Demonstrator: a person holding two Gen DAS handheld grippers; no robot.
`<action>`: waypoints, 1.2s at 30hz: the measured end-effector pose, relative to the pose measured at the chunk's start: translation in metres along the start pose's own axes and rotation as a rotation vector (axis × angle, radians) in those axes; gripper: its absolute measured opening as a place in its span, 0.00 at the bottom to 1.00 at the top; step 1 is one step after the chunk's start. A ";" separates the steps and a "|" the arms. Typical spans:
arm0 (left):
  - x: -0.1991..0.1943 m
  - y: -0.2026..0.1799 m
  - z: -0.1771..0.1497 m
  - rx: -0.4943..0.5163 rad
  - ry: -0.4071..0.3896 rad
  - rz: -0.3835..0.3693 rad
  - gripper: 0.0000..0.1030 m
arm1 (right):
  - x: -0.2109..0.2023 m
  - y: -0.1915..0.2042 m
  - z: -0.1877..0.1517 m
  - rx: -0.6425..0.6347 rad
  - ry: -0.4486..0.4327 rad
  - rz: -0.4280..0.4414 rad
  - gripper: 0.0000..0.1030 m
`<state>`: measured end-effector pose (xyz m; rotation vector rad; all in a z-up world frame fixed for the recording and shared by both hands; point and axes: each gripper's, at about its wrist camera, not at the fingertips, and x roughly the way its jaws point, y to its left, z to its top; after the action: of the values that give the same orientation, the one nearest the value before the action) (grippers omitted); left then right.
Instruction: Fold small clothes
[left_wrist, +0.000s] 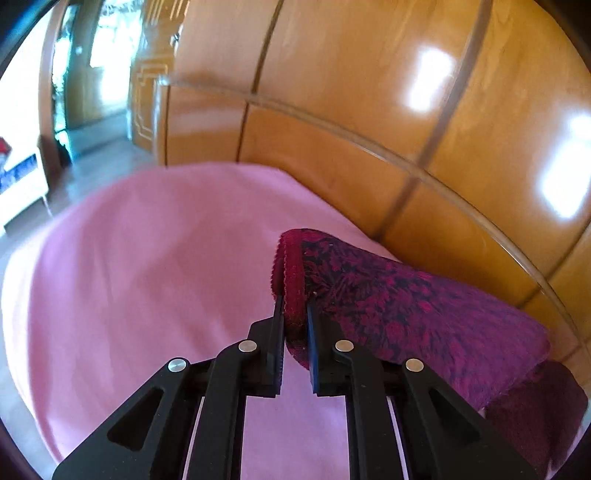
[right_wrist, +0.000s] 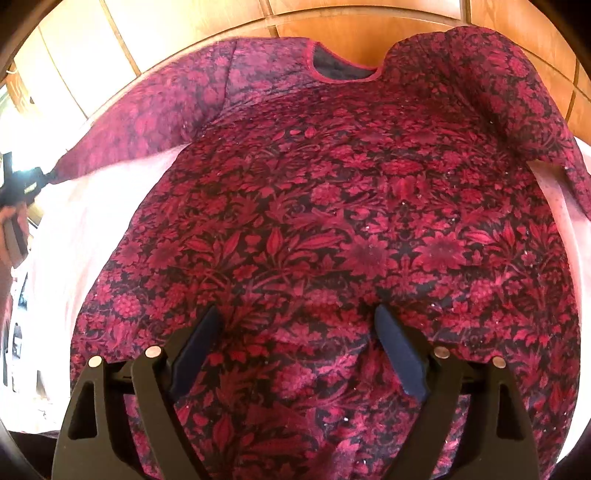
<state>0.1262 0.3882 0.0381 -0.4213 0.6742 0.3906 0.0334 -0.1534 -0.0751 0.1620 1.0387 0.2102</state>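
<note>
The left hand-held gripper (left_wrist: 295, 314) pinches the red cuff of the top's (right_wrist: 332, 229) sleeve (left_wrist: 406, 314), lifted over the pink sheet (left_wrist: 155, 266); the right hand-held gripper (right_wrist: 297, 317) hangs spread wide above the top's lower body, clasping nothing; the top lies flat on the sheet, neckline (right_wrist: 343, 70) toward the wooden headboard (left_wrist: 369, 110), other sleeve (right_wrist: 532, 110) folded inward.
</note>
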 end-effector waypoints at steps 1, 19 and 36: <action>0.004 -0.003 0.004 0.007 -0.004 0.015 0.09 | 0.001 0.000 0.000 -0.003 0.000 -0.002 0.84; -0.021 -0.094 -0.150 0.209 0.333 -0.524 0.53 | -0.026 -0.034 0.007 0.039 -0.077 -0.071 0.84; -0.073 -0.122 -0.272 0.300 0.580 -0.765 0.13 | -0.068 -0.130 -0.059 0.214 -0.072 -0.169 0.28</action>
<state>-0.0075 0.1357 -0.0746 -0.4735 1.0495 -0.5774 -0.0387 -0.2942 -0.0782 0.2717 0.9968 -0.0604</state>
